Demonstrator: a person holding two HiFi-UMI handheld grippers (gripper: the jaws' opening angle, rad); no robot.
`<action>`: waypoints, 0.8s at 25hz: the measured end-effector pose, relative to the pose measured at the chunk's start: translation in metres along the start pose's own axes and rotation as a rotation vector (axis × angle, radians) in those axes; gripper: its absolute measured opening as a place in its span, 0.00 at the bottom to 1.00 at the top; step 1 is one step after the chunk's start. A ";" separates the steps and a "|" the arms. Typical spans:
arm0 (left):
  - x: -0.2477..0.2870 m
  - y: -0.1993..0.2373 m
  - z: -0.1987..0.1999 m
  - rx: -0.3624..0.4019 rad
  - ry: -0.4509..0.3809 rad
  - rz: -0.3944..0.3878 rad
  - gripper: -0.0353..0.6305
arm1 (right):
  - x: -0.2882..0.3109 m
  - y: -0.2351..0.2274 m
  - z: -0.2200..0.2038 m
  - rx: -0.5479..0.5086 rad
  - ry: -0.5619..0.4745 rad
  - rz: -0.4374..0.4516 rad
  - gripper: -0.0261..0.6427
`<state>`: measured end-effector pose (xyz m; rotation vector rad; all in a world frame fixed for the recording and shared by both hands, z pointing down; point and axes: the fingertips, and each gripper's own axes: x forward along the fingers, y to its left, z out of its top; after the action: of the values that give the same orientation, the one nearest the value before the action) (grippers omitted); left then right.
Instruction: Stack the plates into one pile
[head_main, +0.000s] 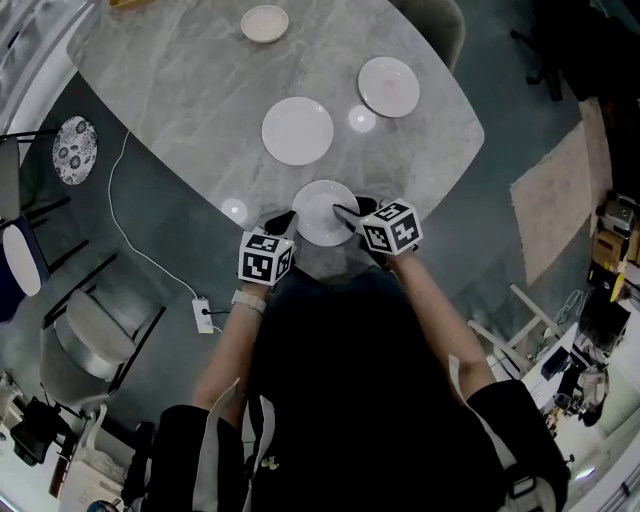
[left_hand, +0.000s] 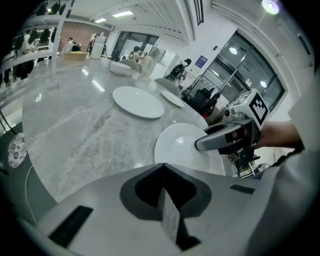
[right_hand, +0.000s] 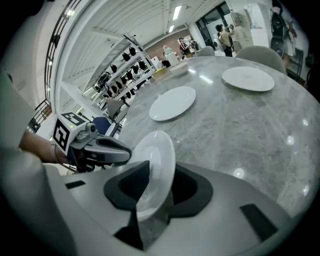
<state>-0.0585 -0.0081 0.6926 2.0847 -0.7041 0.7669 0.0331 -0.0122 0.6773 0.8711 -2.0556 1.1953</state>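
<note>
**Right tool taking the nearest plate by its rim**

At the left, the left tool (head_main: 284, 221) is hanging just off the near plate's left edge. Its jaws are pressing together with nothing between them, so it is carrying nothing.

Next to it, the near plate (head_main: 318, 203) is sitting at the counter's (head_main: 180, 90) front edge, close to the person. It is round, white and glossy, with a shallow well and a broad flat rim. Further back, the small plate (head_main: 265, 22) is lying at the far edge. The middle plate (head_main: 297, 130) is resting near the centre and the far-right plate (head_main: 389, 86) off to the right. All three are well apart, and no pile is forming yet. The counter itself is grey veined stone, polished enough to be mirroring the ceiling lights.

At the right, the right tool (head_main: 348, 214) is clamping the near plate's right rim. In its own view the rim is running deep between the two jaws.

The plates are looking like glazed ceramic: stiff, smooth, likely slippery against the pads, and prone to chipping if dropped onto stone or onto another plate. Held by one edge, this one is probably going to sag away from the grip. A deep bite on the flat rim is therefore the sensible hold, with the shut left tool free to steady the opposite edge. Lowering it gently onto the middle plate is looking like the natural next move.
</note>
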 end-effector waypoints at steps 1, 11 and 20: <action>-0.001 0.000 0.000 0.000 0.005 -0.003 0.07 | 0.000 0.001 0.001 0.008 -0.005 -0.002 0.22; -0.017 0.008 0.013 0.017 0.013 -0.027 0.07 | -0.006 0.019 0.029 0.113 -0.103 0.053 0.11; -0.028 0.030 0.019 0.005 0.013 -0.007 0.07 | -0.012 0.017 0.076 0.176 -0.198 0.060 0.09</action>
<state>-0.0928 -0.0333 0.6772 2.0842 -0.6876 0.7782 0.0141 -0.0707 0.6276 1.0544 -2.1693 1.3882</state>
